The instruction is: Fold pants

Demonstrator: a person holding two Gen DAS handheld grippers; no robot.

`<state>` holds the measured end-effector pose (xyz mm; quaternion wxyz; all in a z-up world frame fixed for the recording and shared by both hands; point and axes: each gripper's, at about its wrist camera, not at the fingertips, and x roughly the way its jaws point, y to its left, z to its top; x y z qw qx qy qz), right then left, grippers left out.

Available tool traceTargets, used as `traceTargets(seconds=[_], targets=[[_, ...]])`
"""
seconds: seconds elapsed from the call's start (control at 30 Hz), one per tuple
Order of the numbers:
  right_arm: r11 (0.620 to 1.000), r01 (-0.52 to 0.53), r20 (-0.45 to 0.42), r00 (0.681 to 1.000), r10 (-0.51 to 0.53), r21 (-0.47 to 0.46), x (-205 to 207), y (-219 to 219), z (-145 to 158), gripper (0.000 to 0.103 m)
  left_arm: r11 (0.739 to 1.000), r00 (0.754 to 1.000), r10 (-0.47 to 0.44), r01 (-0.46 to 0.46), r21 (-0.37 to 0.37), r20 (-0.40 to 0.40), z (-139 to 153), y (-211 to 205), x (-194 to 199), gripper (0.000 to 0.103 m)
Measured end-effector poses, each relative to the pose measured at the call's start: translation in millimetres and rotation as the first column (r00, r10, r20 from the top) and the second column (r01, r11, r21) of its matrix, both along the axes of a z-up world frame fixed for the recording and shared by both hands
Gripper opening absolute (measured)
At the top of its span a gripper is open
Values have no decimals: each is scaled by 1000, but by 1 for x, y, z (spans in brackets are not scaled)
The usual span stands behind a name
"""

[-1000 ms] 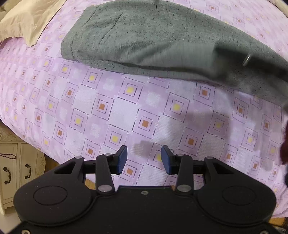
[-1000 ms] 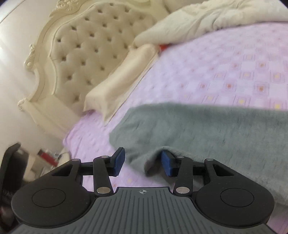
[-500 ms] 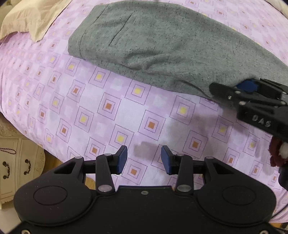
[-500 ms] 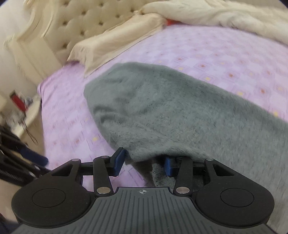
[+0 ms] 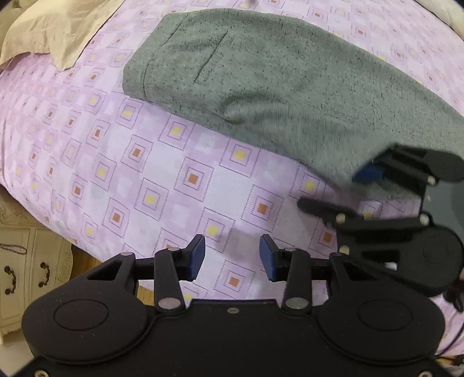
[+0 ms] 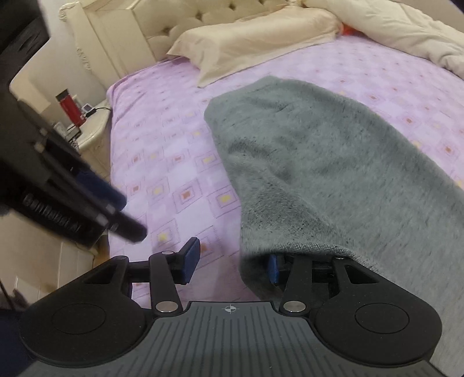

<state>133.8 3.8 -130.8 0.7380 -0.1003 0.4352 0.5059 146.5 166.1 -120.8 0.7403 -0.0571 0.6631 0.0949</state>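
Our left gripper (image 5: pixel 232 256) hangs with its blue pads apart and nothing between them, only the lilac bedsheet (image 5: pixel 179 185) below. Our right gripper (image 6: pixel 232 265) has just been opening its jaws: the pads stand apart, and the grey pants (image 6: pixel 319 162) drape over the right-hand finger, whose blue pad (image 6: pixel 272 268) peeks out from under the cloth. The left-hand pad stands clear of the fabric, over bare sheet. We cannot tell whether any fold of cloth lies against the covered pad's inner face.

The pants spread ahead of both grippers, beyond the left one and to its right, a soft speckled knit with a stitched slit pocket (image 5: pixel 210 61) near the waistband. The sheet is woven, printed with dotted squares in yellow and orange.

Ahead of the right gripper lie a cream satin pillow (image 6: pixel 255 40), a rumpled cream duvet (image 6: pixel 406 26) and a tufted headboard (image 6: pixel 171 17). The pants run off the frame's right edge, so the leg ends go unseen. Much of the right-wrist view is blurred.
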Motion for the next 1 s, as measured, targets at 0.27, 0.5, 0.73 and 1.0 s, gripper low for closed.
traceTargets(seconds=[0.27,0.5,0.73,1.0], targets=[[984,76,101,993,-59,-163,-33,27,-24,48,995,995,-101,101,25,21,6,8,20,49],[962,172,192,972,-132,-212,-53,40,-26,50,965,963,-261,260,18,62,2,-16,60,50],[950,220,218,961,-171,-222,-73,36,-23,51,918,918,-394,395,-17,49,-19,-44,79,50],[950,189,140,978,-158,-250,-102,7,-7,43,874,874,-486,485,-35,-10,-55,-57,75,50]])
